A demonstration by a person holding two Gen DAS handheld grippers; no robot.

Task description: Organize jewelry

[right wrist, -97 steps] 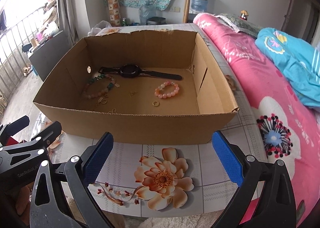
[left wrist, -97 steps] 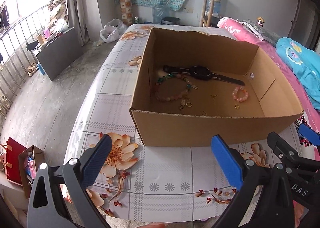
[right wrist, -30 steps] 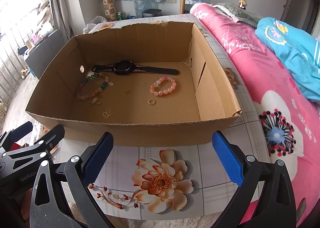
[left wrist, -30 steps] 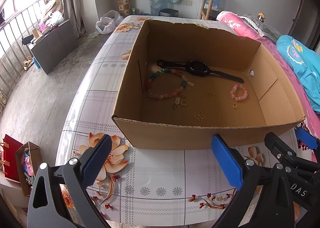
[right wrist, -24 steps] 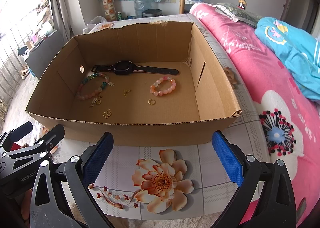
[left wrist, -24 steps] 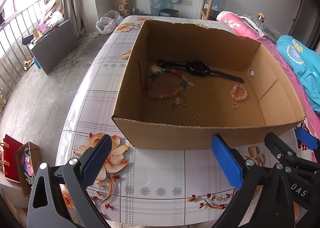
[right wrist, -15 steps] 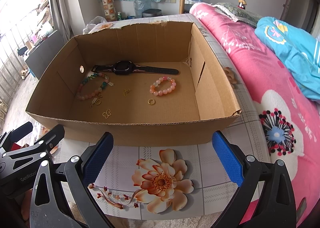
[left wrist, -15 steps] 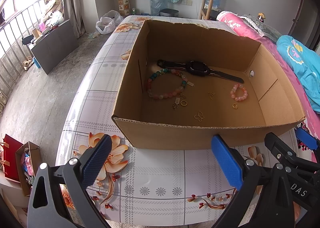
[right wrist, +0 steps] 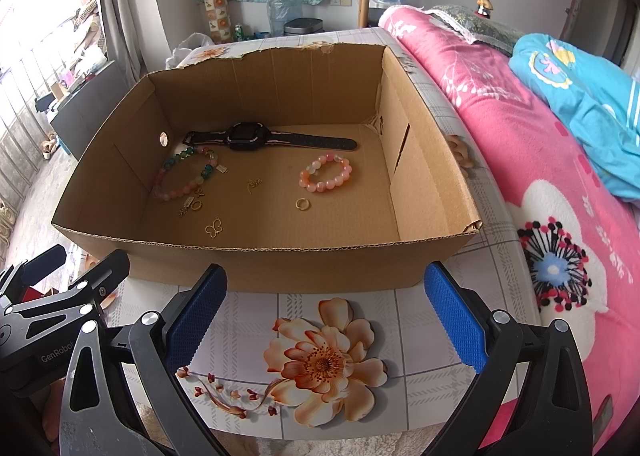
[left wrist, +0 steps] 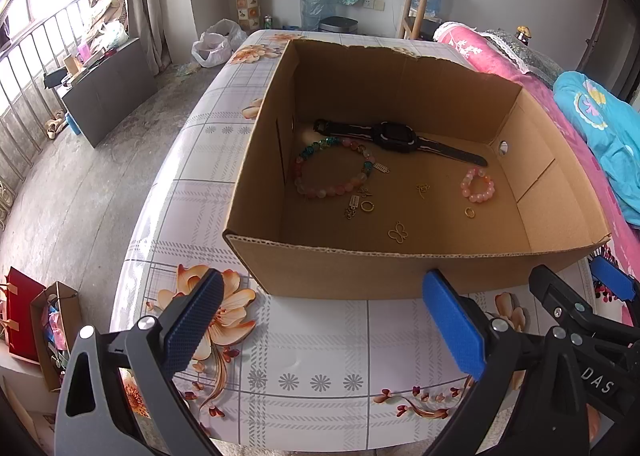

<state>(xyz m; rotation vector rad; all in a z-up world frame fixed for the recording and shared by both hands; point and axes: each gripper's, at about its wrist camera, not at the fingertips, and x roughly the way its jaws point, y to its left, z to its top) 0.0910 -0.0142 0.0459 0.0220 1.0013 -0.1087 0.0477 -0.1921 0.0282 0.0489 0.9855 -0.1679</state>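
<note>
The cardboard box (left wrist: pixel 404 272) fills the middle of both views on the flowered tablecloth (left wrist: pixel 320 356), and it sits higher and smaller in frame than 3.2 s ago only in the sense that the cameras have risen — its floor shows far more fully now. Over the last second nothing has shifted at all.

Inside, the jewelry lies loose on the box floor: the black watch (right wrist: pixel 256 142) along the back wall, the large bead bracelet (left wrist: pixel 332 172) at centre left of the left view, the small pink bracelet (right wrist: pixel 326 173) to the right of centre, then the gold butterfly charm (left wrist: pixel 398 233) and gold ring (right wrist: pixel 303 204) nearer the front.

The left gripper (left wrist: pixel 324 328) and right gripper (right wrist: pixel 320 320) both hang spread wide and empty before the box's near wall — a raised, steady look-in, which fits either surveying pieces to sort or leaving them as laid.
</note>
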